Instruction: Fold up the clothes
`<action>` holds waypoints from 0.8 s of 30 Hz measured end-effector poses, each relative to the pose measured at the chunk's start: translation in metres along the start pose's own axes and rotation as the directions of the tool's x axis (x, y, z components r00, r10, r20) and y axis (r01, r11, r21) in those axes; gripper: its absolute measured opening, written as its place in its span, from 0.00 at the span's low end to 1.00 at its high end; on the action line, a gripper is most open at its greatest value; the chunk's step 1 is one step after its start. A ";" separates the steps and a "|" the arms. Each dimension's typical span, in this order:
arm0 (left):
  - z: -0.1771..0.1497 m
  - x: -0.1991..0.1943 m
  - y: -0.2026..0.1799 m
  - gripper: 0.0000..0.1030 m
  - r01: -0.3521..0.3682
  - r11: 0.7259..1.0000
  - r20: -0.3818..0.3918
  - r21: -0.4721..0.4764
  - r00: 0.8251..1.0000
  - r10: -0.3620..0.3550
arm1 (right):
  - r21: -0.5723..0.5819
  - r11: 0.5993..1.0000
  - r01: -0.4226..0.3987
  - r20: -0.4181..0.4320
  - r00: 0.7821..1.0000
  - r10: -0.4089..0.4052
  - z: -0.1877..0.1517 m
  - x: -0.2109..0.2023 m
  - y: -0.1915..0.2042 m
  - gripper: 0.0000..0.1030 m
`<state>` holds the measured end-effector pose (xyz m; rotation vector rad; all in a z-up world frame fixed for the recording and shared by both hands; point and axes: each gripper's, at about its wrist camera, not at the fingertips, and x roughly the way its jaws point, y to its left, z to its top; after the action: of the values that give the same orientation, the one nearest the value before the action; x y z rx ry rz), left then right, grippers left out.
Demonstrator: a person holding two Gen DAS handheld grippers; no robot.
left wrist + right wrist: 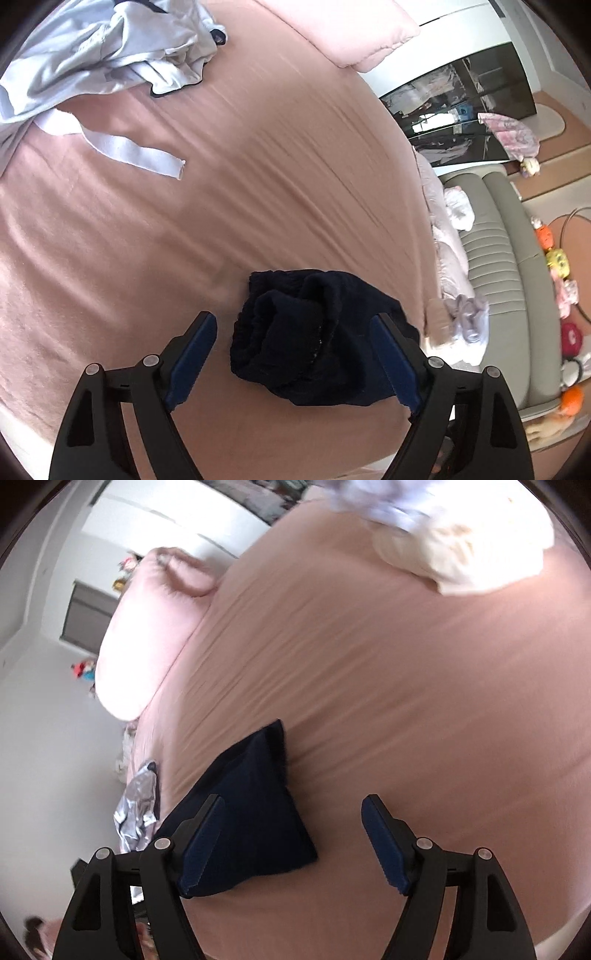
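Both my left gripper [295,354] and right gripper [291,834] gape, released; folded navy garment [314,339] done, pale-blue garment [107,48] next.

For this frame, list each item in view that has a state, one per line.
Left hand-held gripper: open, holding nothing.
Right hand-held gripper: open, holding nothing.
Dark navy garment: folded, lying on the bed.
Light blue garment: unfolded, crumpled.
Cream garment: bundled on the bed.

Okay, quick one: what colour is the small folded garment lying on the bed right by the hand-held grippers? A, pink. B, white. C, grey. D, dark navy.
D: the folded garment is dark navy, lying on the pink bed sheet.
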<state>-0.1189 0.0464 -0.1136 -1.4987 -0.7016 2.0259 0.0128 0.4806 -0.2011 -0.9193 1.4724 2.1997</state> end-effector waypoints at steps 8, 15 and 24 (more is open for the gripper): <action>-0.001 0.018 -0.003 0.82 -0.001 1.000 -0.024 -0.012 1.000 0.000 | 0.027 0.999 -0.044 -0.076 0.996 0.046 -0.008 0.003 -0.007 0.74; 0.000 0.015 -0.001 0.82 0.001 1.000 0.012 0.011 1.000 -0.001 | -0.003 0.999 -0.039 -0.121 0.992 0.038 -0.018 0.010 0.000 0.74; 0.004 0.020 -0.004 0.70 -0.026 0.999 0.037 0.025 0.999 0.025 | 0.069 0.995 -0.069 -0.092 0.993 0.075 -0.031 0.023 0.012 0.74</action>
<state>-0.1276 0.0624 -0.1232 -1.4664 -0.6719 2.0784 -0.0012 0.4457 -0.2165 -0.9742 1.6358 2.1705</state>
